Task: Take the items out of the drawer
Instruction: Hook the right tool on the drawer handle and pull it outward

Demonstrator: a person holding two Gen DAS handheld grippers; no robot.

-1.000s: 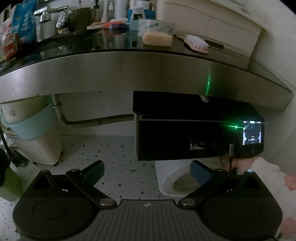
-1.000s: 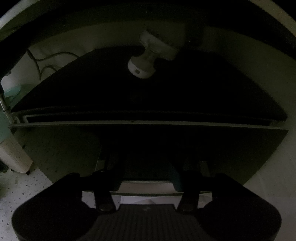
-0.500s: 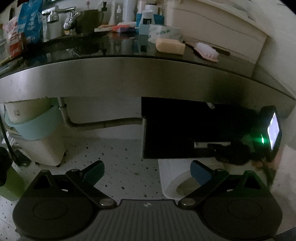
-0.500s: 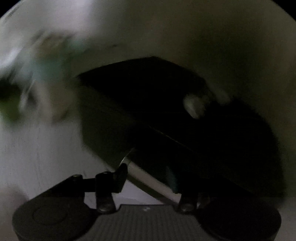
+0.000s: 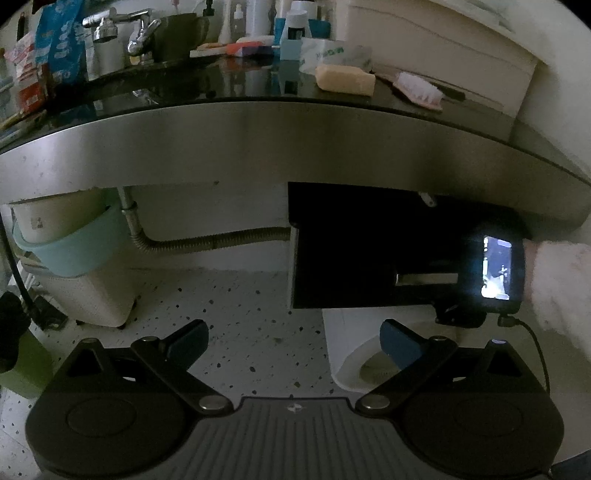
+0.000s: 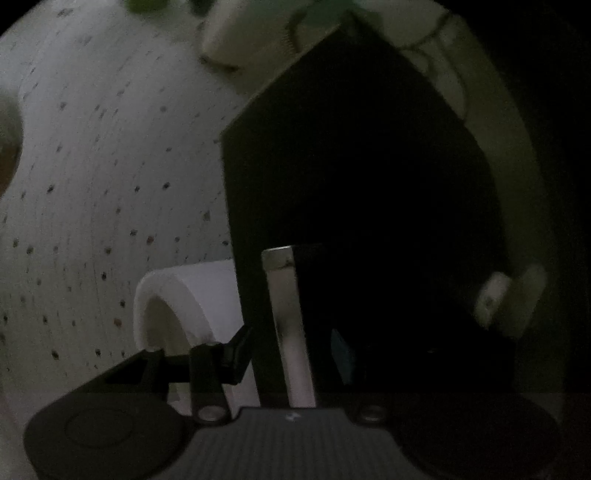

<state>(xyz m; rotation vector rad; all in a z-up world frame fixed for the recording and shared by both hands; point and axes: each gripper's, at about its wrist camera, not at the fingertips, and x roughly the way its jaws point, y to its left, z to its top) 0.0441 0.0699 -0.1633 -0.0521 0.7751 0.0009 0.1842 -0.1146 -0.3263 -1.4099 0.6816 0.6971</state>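
A: Two grippers, left first?
B: The left gripper [image 5: 293, 341] hangs spread wide over the speckled floor [image 5: 236, 306], grasping nothing.
A: And the drawer?
B: The black drawer [image 5: 369, 266] sits under the counter [image 5: 258, 147], right of the pipe [image 5: 207, 240].
A: The right one?
B: The right gripper [image 6: 291, 349] is closing around the drawer's metal handle [image 6: 286, 314], which stands between its fingers; contact is too dark to tell.

It looked like a home bathroom: a tap [image 5: 122, 27], soap bar [image 5: 345, 79] and toiletry bottles [image 5: 295, 26] stood on a dark counter [image 5: 258, 140] above speckled flooring [image 5: 240, 306].
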